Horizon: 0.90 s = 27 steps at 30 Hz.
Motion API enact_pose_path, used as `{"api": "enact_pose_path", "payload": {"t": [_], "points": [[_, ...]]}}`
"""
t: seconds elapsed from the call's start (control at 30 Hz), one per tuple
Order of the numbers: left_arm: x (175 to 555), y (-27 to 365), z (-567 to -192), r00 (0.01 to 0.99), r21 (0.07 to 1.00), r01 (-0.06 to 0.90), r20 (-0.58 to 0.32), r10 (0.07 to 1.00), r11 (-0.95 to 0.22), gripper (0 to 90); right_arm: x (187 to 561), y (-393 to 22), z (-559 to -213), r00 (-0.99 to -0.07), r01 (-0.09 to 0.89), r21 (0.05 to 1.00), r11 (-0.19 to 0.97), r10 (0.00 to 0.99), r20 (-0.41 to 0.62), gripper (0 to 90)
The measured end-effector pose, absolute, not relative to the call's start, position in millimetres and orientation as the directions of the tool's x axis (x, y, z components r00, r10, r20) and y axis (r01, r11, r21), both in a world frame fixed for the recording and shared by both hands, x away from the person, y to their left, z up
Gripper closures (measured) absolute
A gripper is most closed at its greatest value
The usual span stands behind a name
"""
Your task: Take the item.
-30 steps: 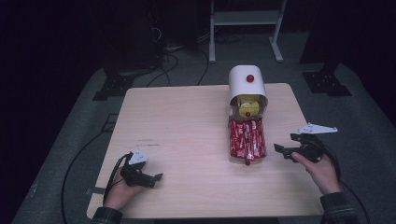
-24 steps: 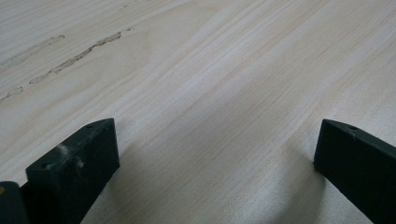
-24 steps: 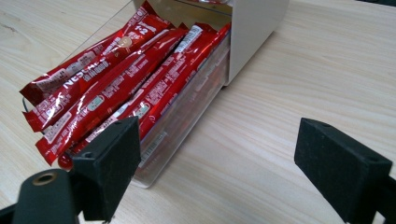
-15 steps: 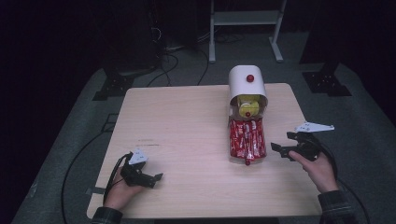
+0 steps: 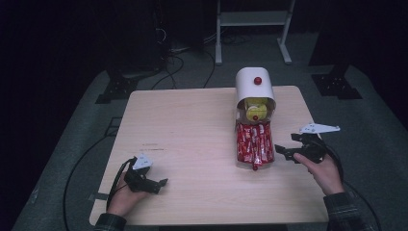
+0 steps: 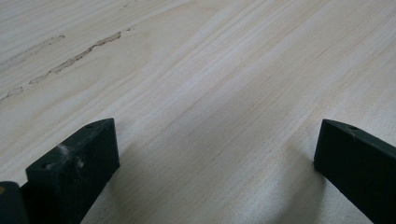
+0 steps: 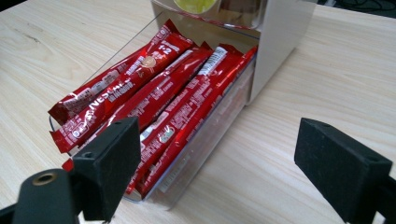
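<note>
Several red stick packets [image 5: 253, 141] [image 7: 154, 98] lie in a clear drawer [image 7: 205, 135] pulled out from a white dispenser [image 5: 254, 89] [image 7: 280, 32] on the right half of the table. My right gripper [image 5: 279, 153] [image 7: 219, 172] stands open just right of the drawer's front, jaws wide and empty, pointed at it. My left gripper [image 5: 162, 183] [image 6: 215, 172] rests open near the table's front left corner, with only bare wood between its jaws.
The wooden table [image 5: 187, 130] has a faint scuff mark [image 5: 153, 146] [image 6: 70, 58] near the left. A white frame stand [image 5: 252, 21] and dark equipment bases [image 5: 337, 86] sit on the grey floor beyond the table. Cables [image 5: 82, 163] trail off the left edge.
My right gripper has crept left, closer to the drawer of red packets. The left gripper has stayed put.
</note>
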<state>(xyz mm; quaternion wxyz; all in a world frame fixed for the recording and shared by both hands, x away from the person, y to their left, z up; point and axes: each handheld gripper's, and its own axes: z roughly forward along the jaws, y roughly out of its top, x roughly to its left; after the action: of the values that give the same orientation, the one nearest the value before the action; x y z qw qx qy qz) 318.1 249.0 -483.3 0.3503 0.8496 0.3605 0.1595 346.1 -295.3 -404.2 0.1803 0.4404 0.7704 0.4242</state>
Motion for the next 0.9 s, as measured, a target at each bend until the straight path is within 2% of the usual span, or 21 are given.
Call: {"api": "enact_pose_path", "payload": {"t": [0.9], "points": [[318.1, 249.1, -483.3, 0.689, 0.71, 0.501, 0.019, 0.724, -0.495, 0.0, 360.8, -257.0, -401.3, -0.596, 0.508, 0.816, 0.276, 0.797, 0.101, 13.9]]}}
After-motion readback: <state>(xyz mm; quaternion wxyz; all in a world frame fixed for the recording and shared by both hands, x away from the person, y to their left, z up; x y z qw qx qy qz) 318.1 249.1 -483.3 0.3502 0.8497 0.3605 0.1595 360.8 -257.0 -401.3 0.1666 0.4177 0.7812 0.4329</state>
